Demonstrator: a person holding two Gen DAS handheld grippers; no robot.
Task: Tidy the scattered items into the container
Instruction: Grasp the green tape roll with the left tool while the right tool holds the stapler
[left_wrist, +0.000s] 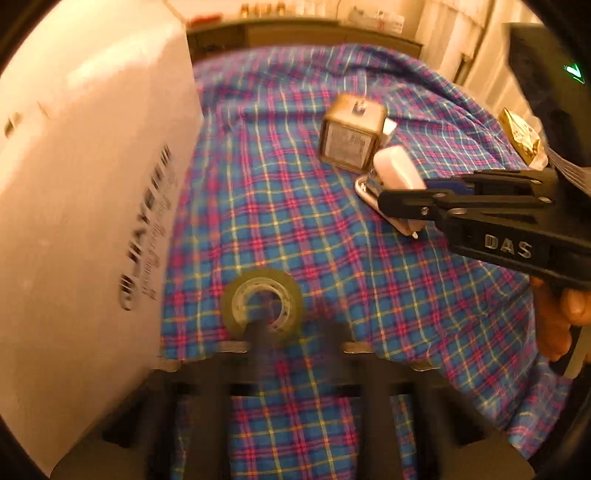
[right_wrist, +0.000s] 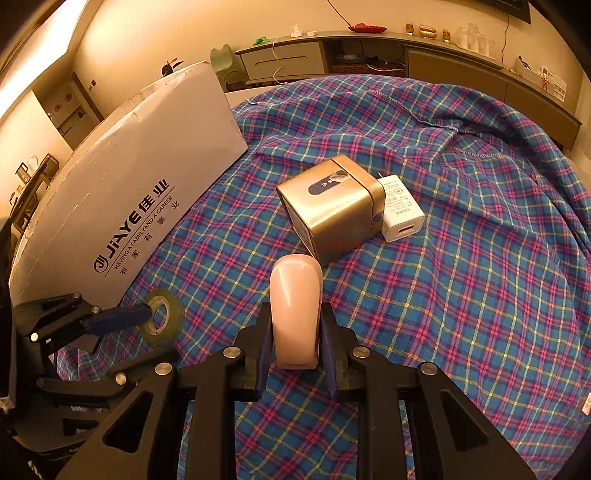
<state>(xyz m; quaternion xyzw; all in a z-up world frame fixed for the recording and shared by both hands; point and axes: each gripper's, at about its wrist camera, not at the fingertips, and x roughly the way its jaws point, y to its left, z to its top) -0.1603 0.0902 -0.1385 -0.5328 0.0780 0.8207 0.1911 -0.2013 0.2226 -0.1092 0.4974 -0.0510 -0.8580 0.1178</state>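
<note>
My right gripper (right_wrist: 295, 332) is shut on a pale pink stapler (right_wrist: 295, 310); both also show in the left wrist view, the gripper (left_wrist: 402, 195) and the stapler (left_wrist: 395, 173). My left gripper (left_wrist: 295, 332) is open, one finger poking into the hole of a clear tape roll (left_wrist: 263, 303) on the plaid cloth; the roll also shows in the right wrist view (right_wrist: 162, 317). A gold tin box (right_wrist: 332, 206) lies on its side with a white USB charger (right_wrist: 400, 210) beside it. The white cardboard box (right_wrist: 129, 206) stands at the left.
The blue plaid cloth (right_wrist: 461, 258) covers the table, with folds at the far right. A gold foil packet (left_wrist: 519, 136) lies at the right edge. A sideboard with small items (right_wrist: 369, 48) runs along the back wall.
</note>
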